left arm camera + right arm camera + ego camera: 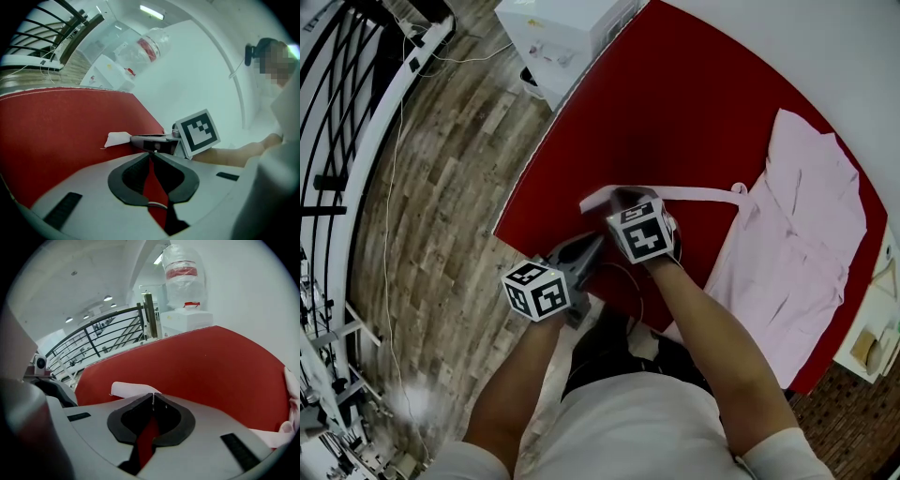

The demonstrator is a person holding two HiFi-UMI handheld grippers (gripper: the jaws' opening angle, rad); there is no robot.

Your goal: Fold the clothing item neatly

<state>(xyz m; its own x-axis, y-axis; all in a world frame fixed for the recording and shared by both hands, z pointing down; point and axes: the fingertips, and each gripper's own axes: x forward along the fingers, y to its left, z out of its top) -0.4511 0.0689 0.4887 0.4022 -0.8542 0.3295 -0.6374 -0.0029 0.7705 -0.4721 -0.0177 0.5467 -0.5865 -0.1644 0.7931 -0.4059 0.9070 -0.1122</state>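
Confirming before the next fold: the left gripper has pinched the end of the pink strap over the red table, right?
Not the left. The right gripper has pinched the end of the pink strap over the red table; the right gripper view shows its jaws shut on it. The left gripper is shut, empty.

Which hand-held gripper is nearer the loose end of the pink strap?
Right. The right hand-held gripper is shut on the strap near that end; the left hand-held gripper, shut and empty, sits short of it by the table edge.
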